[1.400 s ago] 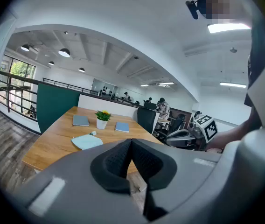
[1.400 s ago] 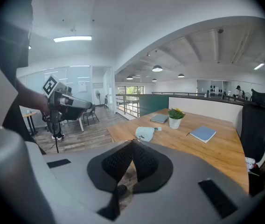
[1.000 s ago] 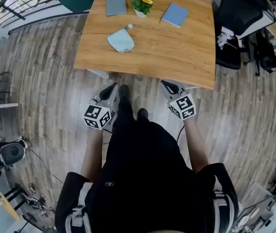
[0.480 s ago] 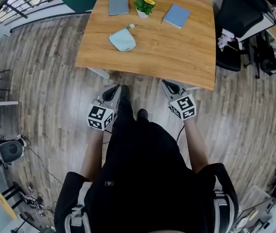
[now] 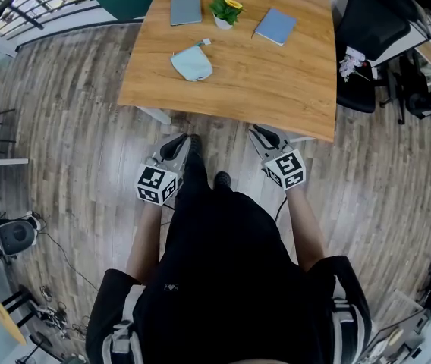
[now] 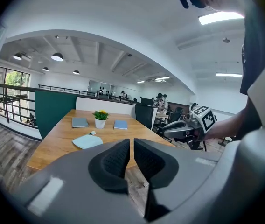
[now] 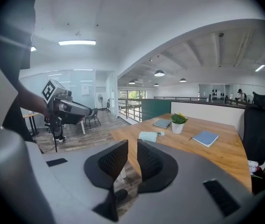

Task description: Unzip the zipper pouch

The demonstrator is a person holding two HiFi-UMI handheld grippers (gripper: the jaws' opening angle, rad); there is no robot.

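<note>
Pale blue fabric zipper pouch lies near the left edge of the light wooden tabletop. The left gripper and right gripper are held short of its near edge, jaws just opened narrowly apart, empty

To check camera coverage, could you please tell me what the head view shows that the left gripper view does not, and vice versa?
Head view only: the marker cube on the left gripper and the person's shoes. Left gripper view only: ceiling lamps, and that gripper's jaws, which have just been opening, nothing between them. Both: the table, the pouch, the potted plant, a grey notebook and a blue notebook.
</note>
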